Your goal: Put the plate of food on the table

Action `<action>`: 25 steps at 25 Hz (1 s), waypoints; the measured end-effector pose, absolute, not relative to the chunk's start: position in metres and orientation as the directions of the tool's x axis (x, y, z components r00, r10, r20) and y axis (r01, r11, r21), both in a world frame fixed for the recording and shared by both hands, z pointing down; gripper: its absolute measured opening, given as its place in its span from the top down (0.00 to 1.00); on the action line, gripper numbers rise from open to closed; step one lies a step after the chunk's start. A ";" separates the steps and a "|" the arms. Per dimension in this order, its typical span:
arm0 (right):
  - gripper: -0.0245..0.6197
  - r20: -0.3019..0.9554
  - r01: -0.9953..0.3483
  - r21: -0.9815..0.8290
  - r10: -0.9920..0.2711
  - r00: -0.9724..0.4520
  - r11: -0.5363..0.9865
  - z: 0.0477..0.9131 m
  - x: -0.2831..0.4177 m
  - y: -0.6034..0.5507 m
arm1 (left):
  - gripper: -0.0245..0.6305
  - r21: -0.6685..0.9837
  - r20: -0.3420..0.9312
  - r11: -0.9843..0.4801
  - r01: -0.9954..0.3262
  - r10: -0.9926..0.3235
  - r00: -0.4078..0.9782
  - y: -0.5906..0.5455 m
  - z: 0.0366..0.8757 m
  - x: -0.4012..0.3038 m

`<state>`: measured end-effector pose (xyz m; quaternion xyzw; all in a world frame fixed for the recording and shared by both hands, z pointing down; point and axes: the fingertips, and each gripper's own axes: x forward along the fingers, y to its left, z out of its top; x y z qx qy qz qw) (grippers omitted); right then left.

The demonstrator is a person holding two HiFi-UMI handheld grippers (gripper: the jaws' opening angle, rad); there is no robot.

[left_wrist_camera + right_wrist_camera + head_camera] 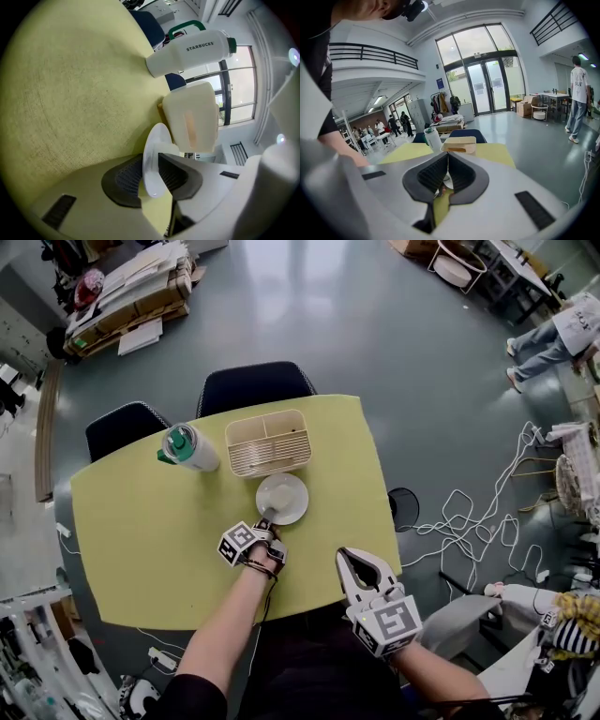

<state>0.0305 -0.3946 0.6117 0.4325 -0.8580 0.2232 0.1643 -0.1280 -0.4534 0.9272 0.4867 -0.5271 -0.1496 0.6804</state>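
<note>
Plate [284, 497] rim partly behind left tool [267, 521]

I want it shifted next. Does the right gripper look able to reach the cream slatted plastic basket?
Probably yes: the right gripper hovers over the yellow table's near edge, and bare tabletop runs from it to the cream slatted plastic basket, right of the white plate where the left gripper sits.

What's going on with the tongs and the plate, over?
Left tongs open around plate rim. Right tongs shut, empty. Plate flat on yellow table. Rack and bottle sit beyond it.
</note>
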 end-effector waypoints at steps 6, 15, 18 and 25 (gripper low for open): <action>0.94 0.478 -0.810 -0.245 -0.661 -0.579 0.533 0.612 0.029 -0.390 | 0.76 0.724 0.636 0.391 -0.568 -0.697 0.332 -0.455 0.913 -0.134; 0.94 0.476 -0.807 -0.246 -0.659 -0.583 0.536 0.615 0.029 -0.388 | 0.76 0.660 0.705 0.407 -0.631 -0.626 0.334 -0.438 0.928 -0.138; 0.94 0.473 -0.808 -0.246 -0.661 -0.583 0.536 0.615 0.031 -0.387 | 0.76 0.679 0.695 0.409 -0.610 -0.626 0.354 -0.434 0.925 -0.138; 0.94 0.460 -0.808 -0.267 -0.668 -0.585 0.525 0.611 0.032 -0.390 | 0.86 0.657 0.633 0.276 -0.702 -0.709 0.313 -0.424 0.860 -0.157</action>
